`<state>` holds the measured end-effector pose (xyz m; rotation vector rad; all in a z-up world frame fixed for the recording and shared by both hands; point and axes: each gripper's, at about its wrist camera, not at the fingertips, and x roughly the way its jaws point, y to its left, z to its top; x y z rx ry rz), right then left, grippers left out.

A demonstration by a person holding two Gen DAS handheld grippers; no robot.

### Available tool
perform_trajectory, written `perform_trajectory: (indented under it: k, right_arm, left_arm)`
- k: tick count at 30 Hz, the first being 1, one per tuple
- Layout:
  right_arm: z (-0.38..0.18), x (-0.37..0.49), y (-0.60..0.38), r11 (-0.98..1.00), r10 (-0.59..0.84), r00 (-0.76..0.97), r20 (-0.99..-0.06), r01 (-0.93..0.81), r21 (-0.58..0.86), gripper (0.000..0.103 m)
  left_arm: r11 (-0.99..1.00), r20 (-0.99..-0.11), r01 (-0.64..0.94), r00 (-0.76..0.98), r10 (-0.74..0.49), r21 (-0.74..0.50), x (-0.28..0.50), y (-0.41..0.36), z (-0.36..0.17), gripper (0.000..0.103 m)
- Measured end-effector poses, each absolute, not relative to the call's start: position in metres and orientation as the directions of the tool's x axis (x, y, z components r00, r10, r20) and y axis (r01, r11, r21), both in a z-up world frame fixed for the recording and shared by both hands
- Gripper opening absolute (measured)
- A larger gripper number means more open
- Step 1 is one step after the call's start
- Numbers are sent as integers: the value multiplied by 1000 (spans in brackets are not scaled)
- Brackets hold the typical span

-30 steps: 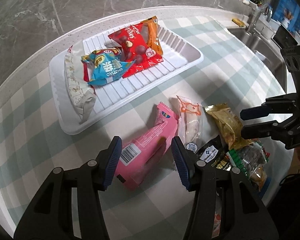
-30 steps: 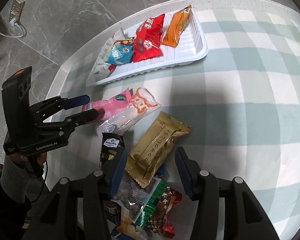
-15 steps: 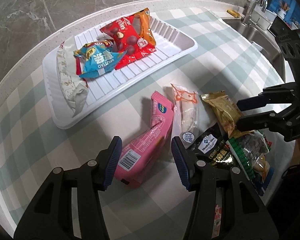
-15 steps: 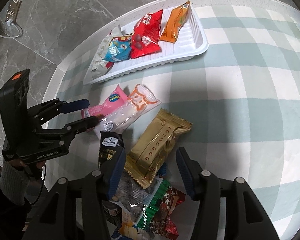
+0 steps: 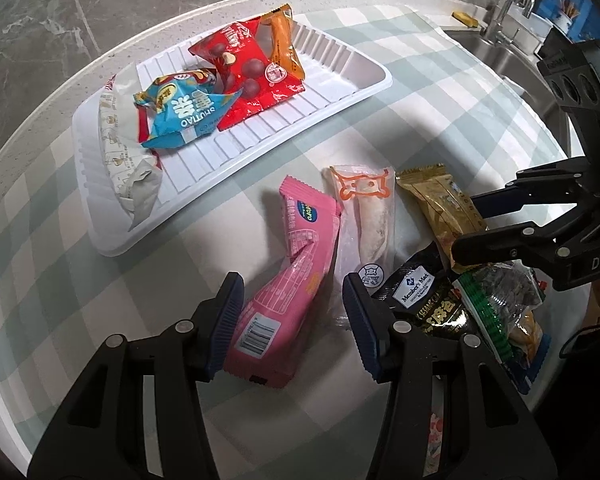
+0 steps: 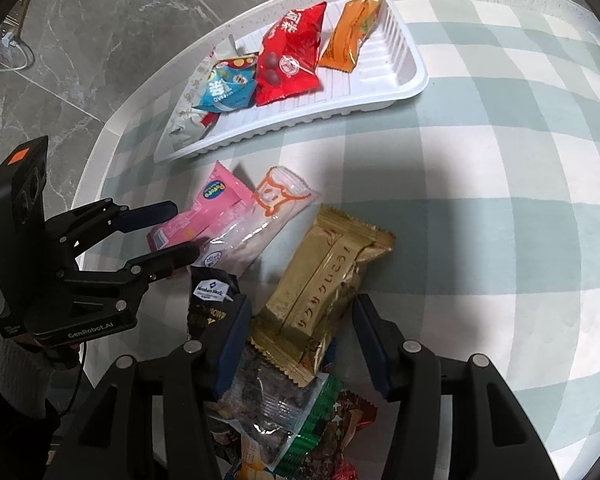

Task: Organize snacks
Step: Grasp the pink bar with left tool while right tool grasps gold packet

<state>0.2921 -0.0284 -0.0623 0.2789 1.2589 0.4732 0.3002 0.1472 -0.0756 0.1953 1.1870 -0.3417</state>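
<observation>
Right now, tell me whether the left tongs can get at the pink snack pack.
Probably yes. The left tongs stand open astride the pink snack pack, which lies flat on the table, nothing atop it; only the clear wrapper borders it.

Worktop (image 5: 440, 92) covered in pale green-and-white check. Ribbed tray (image 5: 340, 80) plain white. In tray: blue packet (image 5: 184, 114) with white lettering, red bag (image 5: 248, 68) printed with brown balls, orange pack (image 6: 354, 34). On the check: pink wrapper (image 5: 300, 264) with blue oval logo, clear sleeve (image 5: 366, 216) with orange outline drawing, gold wrapper (image 6: 324, 280), black pouch (image 5: 424, 300). Floor (image 6: 100, 20) grey marbled.
</observation>
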Motion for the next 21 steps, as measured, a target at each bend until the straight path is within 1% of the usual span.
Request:
perform_trajectory:
  k: [12,20,21]
  right_arm:
    - [-63,300,-29,877,477,227,-849,-187,442,55]
    - [-61,309,-22,896,436,236,-868,-207,394,55]
    - [-61,310,-21,898,430,238,-871,-209,387,54]
  left_arm:
    - [929,-937,369,313,-158,-34,305,139,-87,50]
    - [932,-939,359,303,-163,-46,306,140,-91,49]
    - [932,-939,360,302,-165,-48,306,141,-92,48]
